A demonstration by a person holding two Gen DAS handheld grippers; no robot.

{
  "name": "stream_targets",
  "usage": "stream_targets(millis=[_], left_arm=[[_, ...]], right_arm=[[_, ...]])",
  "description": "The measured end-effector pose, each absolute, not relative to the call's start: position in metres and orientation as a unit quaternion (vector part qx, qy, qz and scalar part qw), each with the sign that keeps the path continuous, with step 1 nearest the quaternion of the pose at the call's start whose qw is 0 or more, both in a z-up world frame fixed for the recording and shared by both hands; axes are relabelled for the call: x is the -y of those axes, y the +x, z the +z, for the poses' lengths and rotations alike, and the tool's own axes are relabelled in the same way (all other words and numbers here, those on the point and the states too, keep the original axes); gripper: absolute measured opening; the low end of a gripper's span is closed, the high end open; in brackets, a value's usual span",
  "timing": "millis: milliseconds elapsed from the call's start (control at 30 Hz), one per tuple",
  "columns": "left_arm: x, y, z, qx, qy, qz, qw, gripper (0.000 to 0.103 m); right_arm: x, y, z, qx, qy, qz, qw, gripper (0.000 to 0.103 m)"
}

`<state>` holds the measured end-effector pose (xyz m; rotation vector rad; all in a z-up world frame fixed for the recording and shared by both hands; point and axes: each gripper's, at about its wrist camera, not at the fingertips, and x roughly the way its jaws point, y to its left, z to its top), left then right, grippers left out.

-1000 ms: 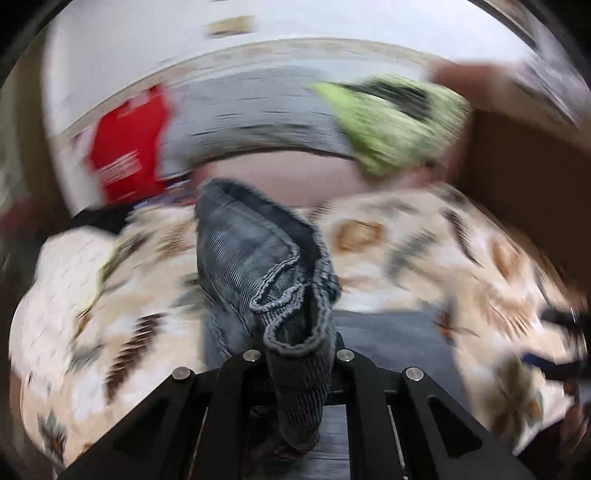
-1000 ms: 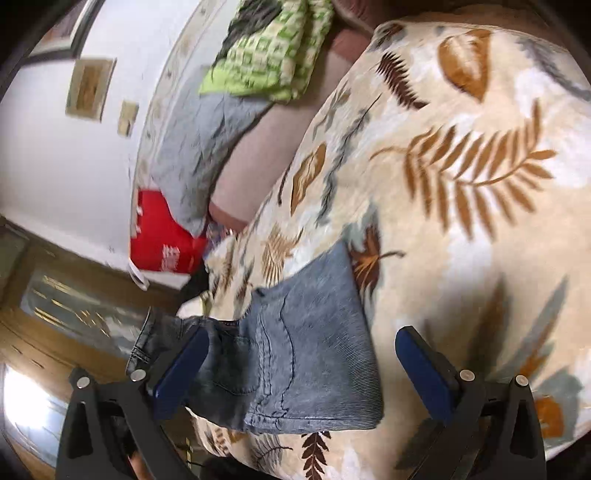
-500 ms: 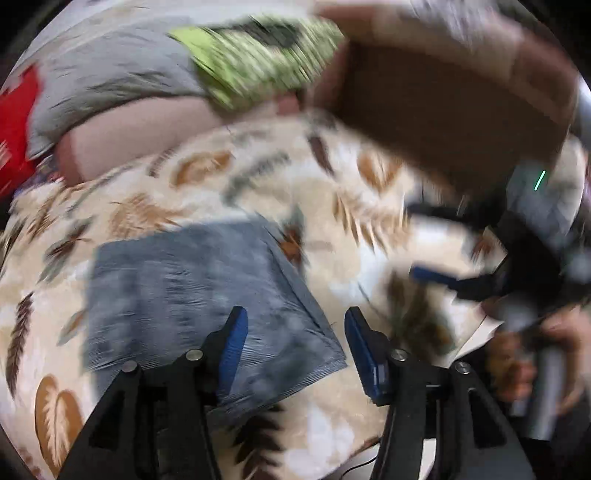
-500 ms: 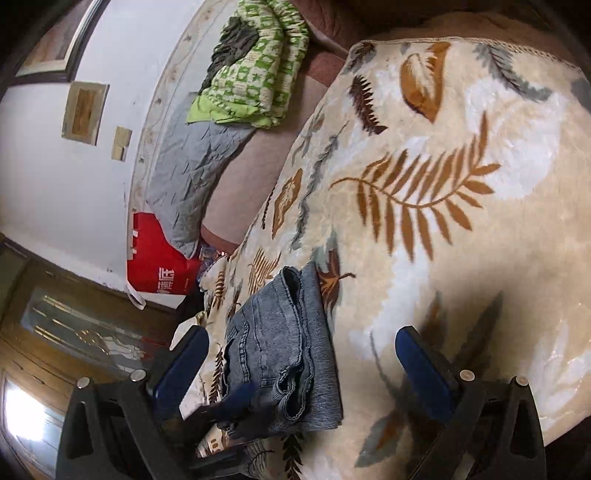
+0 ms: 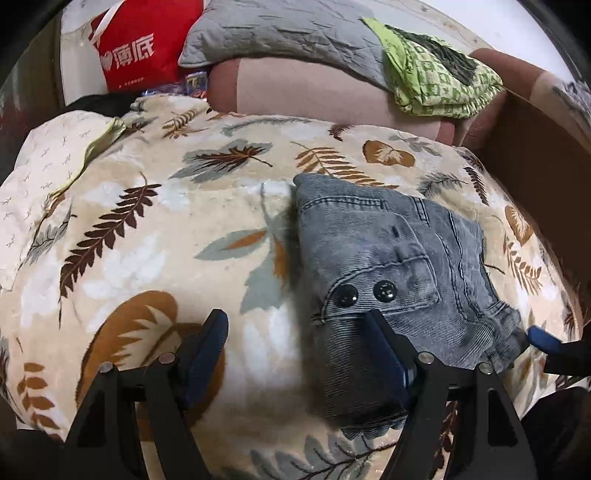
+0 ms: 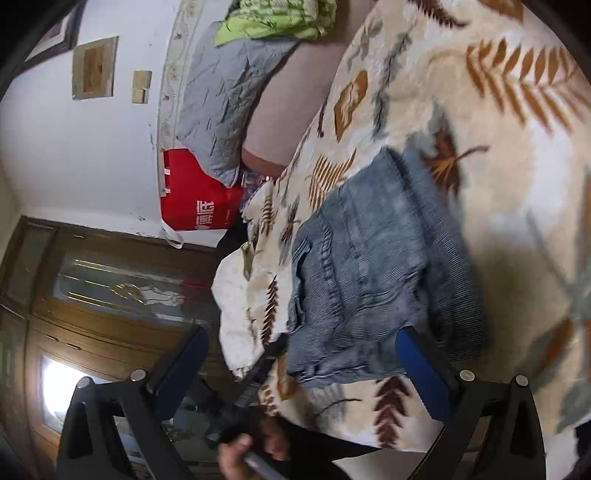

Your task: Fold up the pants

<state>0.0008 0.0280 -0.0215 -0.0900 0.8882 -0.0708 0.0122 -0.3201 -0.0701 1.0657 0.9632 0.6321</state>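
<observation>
The grey-blue denim pants (image 5: 399, 266) lie folded into a compact bundle on the leaf-patterned blanket (image 5: 155, 221), pocket with two dark buttons facing up. My left gripper (image 5: 295, 350) is open and empty, just in front of the bundle's near left corner, its right finger (image 5: 384, 354) over the cloth edge. In the right wrist view the pants (image 6: 373, 273) lie just ahead of my right gripper (image 6: 306, 369), which is open and empty at the blanket's edge. A tip of the right gripper (image 5: 543, 339) shows at the bundle's right side in the left wrist view.
Behind the blanket are a pink cushion (image 5: 314, 92), a grey quilted pillow (image 5: 280, 33), a green patterned cloth (image 5: 439, 81) and a red bag (image 5: 136, 55). A brown panel (image 5: 535, 155) stands at right. A white cloth (image 5: 48, 155) lies left. A wooden door (image 6: 92, 288) is beyond the edge.
One second ago my left gripper was shut on the pants and lifting them. It has let go and opened; the pants now lie folded. Both grippers have drawn close to the bundle.
</observation>
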Motion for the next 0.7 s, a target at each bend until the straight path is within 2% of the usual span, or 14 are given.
stream_targets(millis=[67, 100, 267, 367, 533, 667, 700], left_arm=[[-0.025, 0.0, -0.026, -0.433, -0.044, -0.037, 0.9, 0.077], [-0.026, -0.001, -0.025, -0.435, -0.049, -0.04, 0.898, 0.077], [-0.033, -0.007, -0.017, -0.402, -0.054, -0.037, 0.913, 0.077], [-0.027, -0.003, -0.028, -0.425, -0.042, -0.042, 0.903, 0.077], [-0.026, -0.007, -0.028, -0.413, -0.037, -0.038, 0.909, 0.077], [-0.026, -0.007, -0.031, -0.414, -0.04, -0.039, 0.909, 0.077], [-0.025, -0.006, -0.031, -0.414, -0.037, -0.039, 0.909, 0.077]], right_arm=[[0.32, 0.015, -0.094, -0.471, 0.455, 0.213, 0.725, 0.1], [0.324, 0.012, -0.11, -0.479, 0.469, 0.188, 0.718, 0.089], [0.321, 0.005, -0.084, -0.454, 0.462, 0.196, 0.736, 0.089], [0.311, 0.002, -0.064, -0.439, 0.462, 0.214, 0.74, 0.089], [0.292, 0.012, -0.096, -0.494, 0.477, 0.178, 0.705, 0.087], [0.295, 0.016, -0.113, -0.5, 0.496, 0.148, 0.694, 0.077], [0.296, 0.018, -0.112, -0.5, 0.49, 0.14, 0.7, 0.071]])
